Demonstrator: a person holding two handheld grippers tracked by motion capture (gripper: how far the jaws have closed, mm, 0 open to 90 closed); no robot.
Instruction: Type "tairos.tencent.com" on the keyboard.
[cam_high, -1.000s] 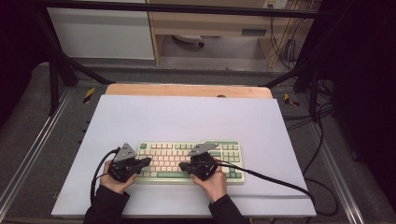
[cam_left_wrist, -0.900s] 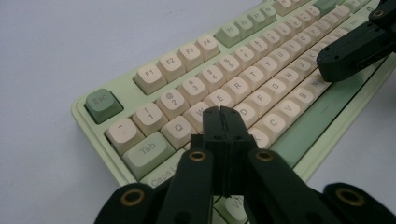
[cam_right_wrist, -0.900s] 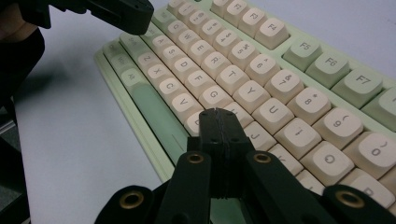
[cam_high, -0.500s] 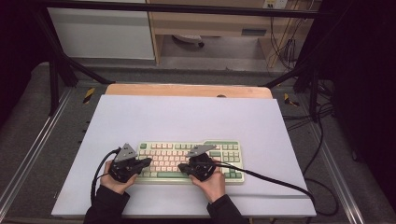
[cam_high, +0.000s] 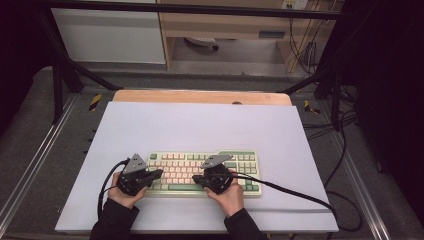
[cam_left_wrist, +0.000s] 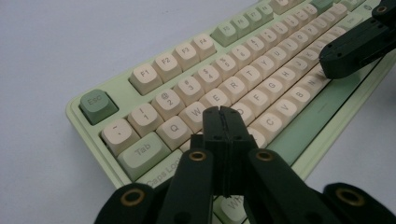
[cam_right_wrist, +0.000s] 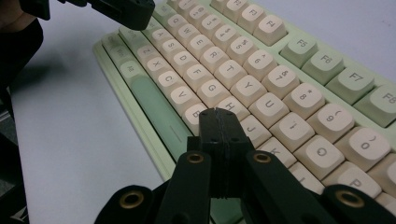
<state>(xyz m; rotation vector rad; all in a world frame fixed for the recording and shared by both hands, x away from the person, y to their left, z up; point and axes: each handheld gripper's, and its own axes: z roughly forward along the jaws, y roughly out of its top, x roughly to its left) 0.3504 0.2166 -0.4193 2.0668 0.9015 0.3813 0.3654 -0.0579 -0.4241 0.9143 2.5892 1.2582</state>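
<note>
Both hands rest at the near edge of the one keyboard (cam_high: 202, 172), which lies near-centre on the white worktop (cam_high: 200, 125). The left gripper (cam_left_wrist: 223, 114) and right gripper (cam_right_wrist: 219, 114), two in all, slant low over the keys, fingers pressed together, holding nothing. Nothing has shifted since the earlier frames.

The left claw (cam_left_wrist: 223, 112), jaws pressed together, hovers above the green-and-cream keyboard (cam_left_wrist: 243, 79) near the W and E keys; the right claw (cam_left_wrist: 329, 63) is over its far keys.
</note>
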